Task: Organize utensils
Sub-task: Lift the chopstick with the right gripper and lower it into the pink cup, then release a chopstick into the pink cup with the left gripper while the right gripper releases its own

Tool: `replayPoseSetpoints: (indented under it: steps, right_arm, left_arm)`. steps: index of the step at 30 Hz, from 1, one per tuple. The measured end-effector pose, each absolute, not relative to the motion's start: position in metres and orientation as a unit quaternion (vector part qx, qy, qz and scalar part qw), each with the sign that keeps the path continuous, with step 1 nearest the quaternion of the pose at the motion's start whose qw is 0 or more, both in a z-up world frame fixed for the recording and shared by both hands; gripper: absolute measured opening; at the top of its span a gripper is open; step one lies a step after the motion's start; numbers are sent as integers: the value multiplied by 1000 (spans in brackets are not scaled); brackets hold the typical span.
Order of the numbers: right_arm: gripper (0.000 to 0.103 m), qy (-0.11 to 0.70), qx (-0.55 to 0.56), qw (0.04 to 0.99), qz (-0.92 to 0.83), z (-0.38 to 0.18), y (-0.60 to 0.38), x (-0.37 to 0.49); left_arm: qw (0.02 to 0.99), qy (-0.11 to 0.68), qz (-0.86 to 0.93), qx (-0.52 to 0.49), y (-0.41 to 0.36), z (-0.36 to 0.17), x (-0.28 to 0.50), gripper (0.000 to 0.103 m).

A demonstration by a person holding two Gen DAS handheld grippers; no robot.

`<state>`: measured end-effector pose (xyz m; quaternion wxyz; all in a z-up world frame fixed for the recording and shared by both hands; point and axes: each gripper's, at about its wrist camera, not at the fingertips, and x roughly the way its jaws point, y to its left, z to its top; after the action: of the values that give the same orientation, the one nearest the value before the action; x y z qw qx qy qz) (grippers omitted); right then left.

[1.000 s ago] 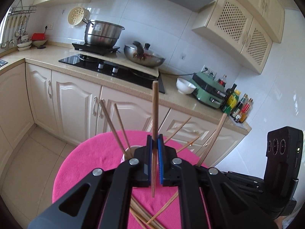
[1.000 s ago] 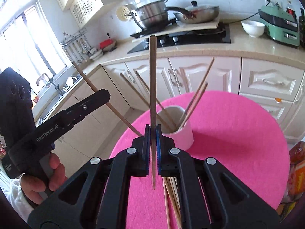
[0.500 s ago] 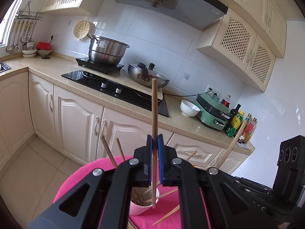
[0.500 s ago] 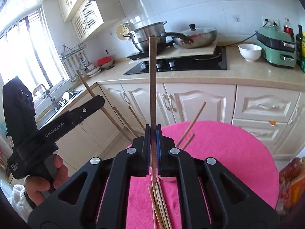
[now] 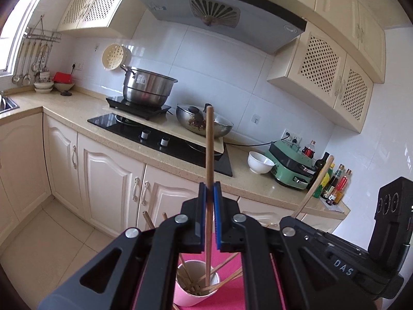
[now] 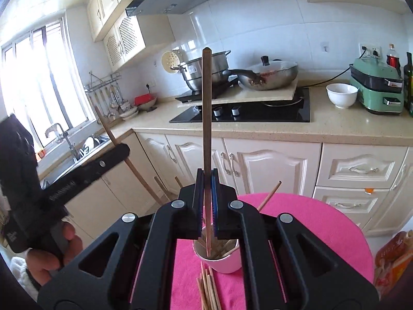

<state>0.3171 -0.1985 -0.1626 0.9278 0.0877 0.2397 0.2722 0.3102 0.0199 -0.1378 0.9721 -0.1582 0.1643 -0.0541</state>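
My left gripper [image 5: 209, 196] is shut on a wooden chopstick [image 5: 209, 160] that stands upright, its lower end hanging over a white cup [image 5: 197, 288] with several chopsticks in it. My right gripper [image 6: 206, 180] is shut on a darker chopstick [image 6: 206, 118], also upright, its tip just above the same cup [image 6: 219, 261]. The cup stands on a round pink table [image 6: 309, 222]. A bundle of loose chopsticks [image 6: 207, 286] lies on the table in front of the cup. The left gripper and the hand [image 6: 49, 255] holding it show at the left of the right wrist view.
A kitchen counter [image 5: 85, 106] with a black hob [image 5: 165, 139], a steel pot [image 5: 147, 89], a wok [image 6: 268, 75], a white bowl [image 6: 342, 95] and a green appliance [image 6: 376, 87] runs behind the table. A sink [image 6: 77, 152] lies at the left. An orange packet [image 6: 392, 258] sits at the table's right edge.
Both grippers have risen and tilted upward with their chopsticks; the cup and table have sunk toward the bottom of both views and more of the wall and hood shows.
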Motion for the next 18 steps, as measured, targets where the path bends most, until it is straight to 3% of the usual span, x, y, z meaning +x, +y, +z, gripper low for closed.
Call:
replayPoseSetpoints:
  steps: [18]
  right_arm:
    - [6,258,67,924,273,-193,-188,321]
  left_arm:
    - [968,223,-29,-115,2,-201,317,6]
